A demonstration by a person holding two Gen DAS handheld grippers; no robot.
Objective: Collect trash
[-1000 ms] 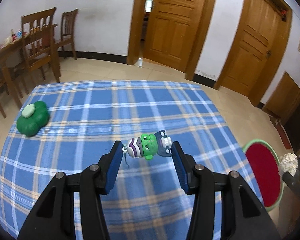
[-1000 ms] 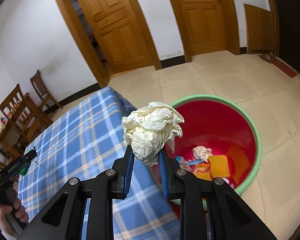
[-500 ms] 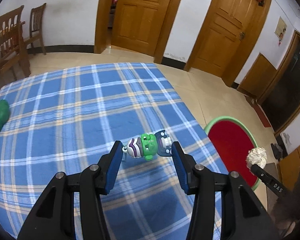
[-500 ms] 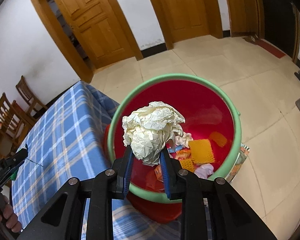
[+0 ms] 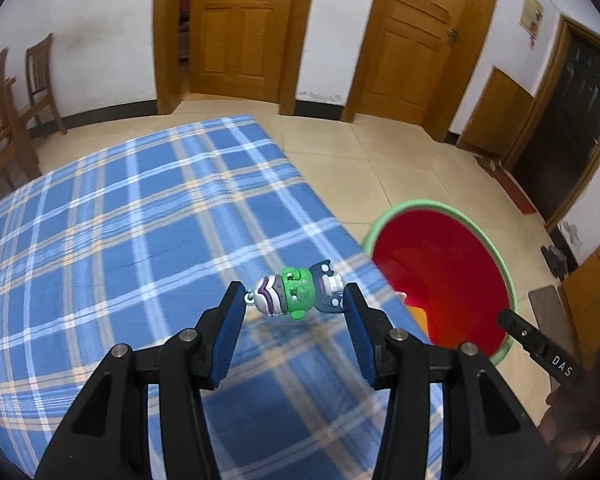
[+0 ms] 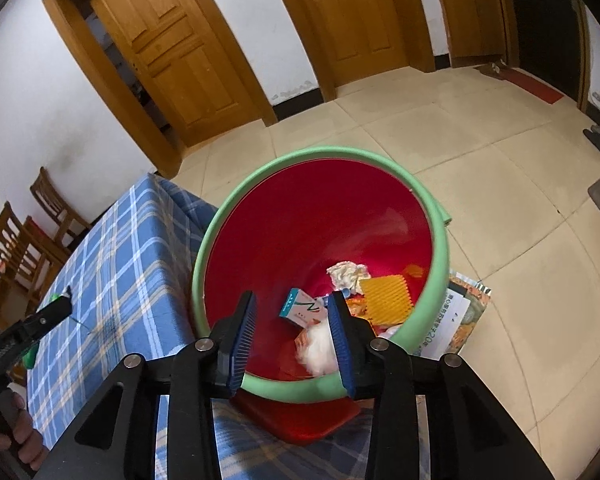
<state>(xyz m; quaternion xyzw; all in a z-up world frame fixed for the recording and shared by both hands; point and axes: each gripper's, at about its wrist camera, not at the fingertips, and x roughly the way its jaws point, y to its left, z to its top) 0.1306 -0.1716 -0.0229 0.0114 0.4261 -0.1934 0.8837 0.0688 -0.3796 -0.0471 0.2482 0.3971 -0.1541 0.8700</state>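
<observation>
Gone from the right gripper [image 6: 296, 322] is the paper ball it clamped a second ago — its jaws have just been opening, nothing sits between the blue ribbed pads now, and a blurred white wad [image 6: 320, 350] shows inside the bin [image 6: 440, 240], near its front wall. Meanwhile the left gripper [image 5: 294, 306] has swung toward the bin, jaws half spread and pressed on a small toy [image 5: 296, 294] held sideways between the tips.

That toy looks like hard, glossy plastic: light, stiff, lumpy, with a green head, purple-striped body and dark blue end. Its rounded ends could slip, so the hold across its length, pads on both ends, seems right; no squeeze should hurt it.

Just beyond the toy lies the table [image 5: 120, 220], under a soft blue plaid cloth. Beside the table's edge stands the bin, a smooth red tub with a rounded green rim, holding a small carton, an orange waffled piece and crumpled wrappers. Farther from the bin, wooden doors line the white wall.
</observation>
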